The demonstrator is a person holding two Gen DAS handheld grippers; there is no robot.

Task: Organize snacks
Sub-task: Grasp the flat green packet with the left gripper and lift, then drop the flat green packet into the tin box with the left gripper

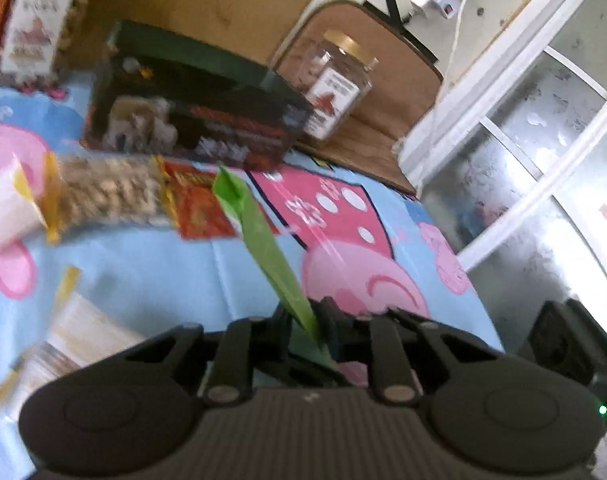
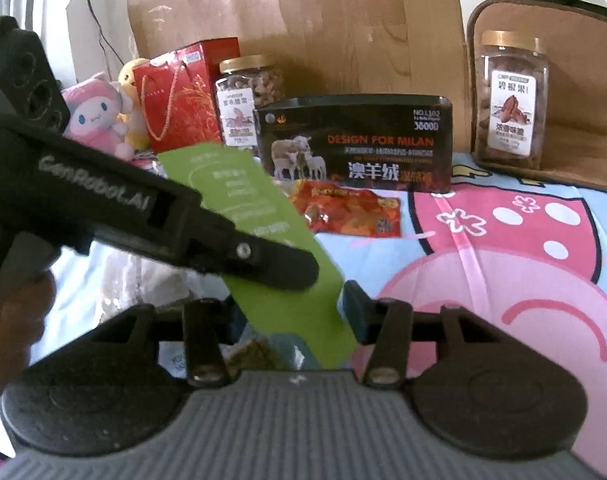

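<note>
- Left gripper (image 1: 309,320): clenched on the near end of the green packet (image 1: 259,232), held edge-on above the sheet (image 1: 143,264).
- Right gripper (image 2: 291,308): jaws parted around the same packet, apparently not pressing.
- Handover advice: keep only one firm grip; avoid twisting the thin packet.
- Likely destination: beside the red packet (image 2: 349,212), before the dark box (image 2: 359,144).

The dark box (image 2: 357,142) says "DESIGN FOR MILAN", "NO.L102", "3800D" and "澳羊绒". The black gripper (image 2: 303,268) held across the view says "GenRobot.AI" on its side. The nut jar (image 2: 510,100) label says "碧根果".
</note>
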